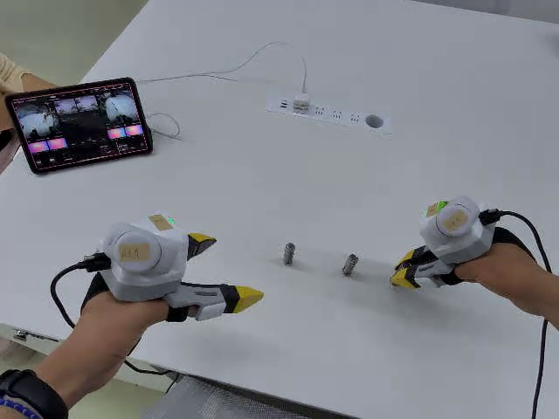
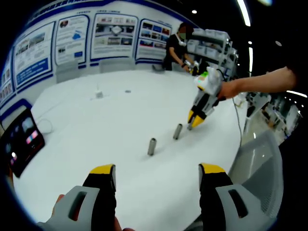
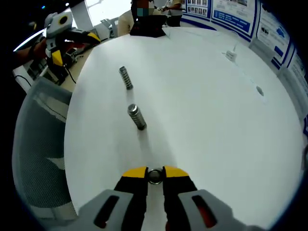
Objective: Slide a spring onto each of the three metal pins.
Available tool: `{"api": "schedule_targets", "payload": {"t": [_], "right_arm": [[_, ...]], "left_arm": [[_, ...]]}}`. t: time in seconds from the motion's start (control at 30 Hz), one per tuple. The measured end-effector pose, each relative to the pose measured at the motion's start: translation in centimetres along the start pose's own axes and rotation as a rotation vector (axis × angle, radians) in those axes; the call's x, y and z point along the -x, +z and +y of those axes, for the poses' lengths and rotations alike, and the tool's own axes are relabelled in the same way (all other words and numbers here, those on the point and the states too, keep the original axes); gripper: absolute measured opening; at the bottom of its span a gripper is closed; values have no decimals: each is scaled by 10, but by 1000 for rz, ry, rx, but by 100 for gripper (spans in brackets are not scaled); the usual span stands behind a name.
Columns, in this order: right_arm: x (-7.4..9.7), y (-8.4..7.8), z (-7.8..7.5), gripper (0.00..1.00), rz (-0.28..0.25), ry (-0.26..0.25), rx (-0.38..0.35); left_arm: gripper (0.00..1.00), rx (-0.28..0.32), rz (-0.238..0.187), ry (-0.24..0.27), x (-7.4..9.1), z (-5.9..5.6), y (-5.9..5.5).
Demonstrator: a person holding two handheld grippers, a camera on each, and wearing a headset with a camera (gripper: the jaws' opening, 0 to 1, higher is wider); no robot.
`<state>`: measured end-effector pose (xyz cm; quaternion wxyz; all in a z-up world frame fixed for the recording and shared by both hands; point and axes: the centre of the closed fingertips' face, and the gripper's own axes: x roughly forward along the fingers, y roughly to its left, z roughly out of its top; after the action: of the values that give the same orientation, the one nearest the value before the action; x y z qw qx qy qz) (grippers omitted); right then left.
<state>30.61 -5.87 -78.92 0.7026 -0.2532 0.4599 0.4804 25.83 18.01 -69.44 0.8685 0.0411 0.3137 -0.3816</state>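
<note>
Right gripper view, 6 o'clock: the right gripper (image 3: pixel 155 172) pinches a small metal piece (image 3: pixel 155 177) — keep it upright, squeeze steady — while the left gripper (image 2: pixel 157 169) gapes empty.

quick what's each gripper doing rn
Left gripper: open, empty.
Right gripper: shut on a small metal part; pin or spring, cannot tell.
</note>
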Motion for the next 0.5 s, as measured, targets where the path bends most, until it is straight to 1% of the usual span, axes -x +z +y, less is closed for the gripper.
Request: {"api": "schedule_targets", "payload": {"t": [0.27, 0.5], "right_arm": [[-2, -1, 1, 15, -2, 0, -13], [-2, -1, 3, 18, -1, 5, -17]], "left_arm": [[72, 9, -3, -10, -1, -1, 1], [75, 17, -2, -5, 0, -1, 2]]}}
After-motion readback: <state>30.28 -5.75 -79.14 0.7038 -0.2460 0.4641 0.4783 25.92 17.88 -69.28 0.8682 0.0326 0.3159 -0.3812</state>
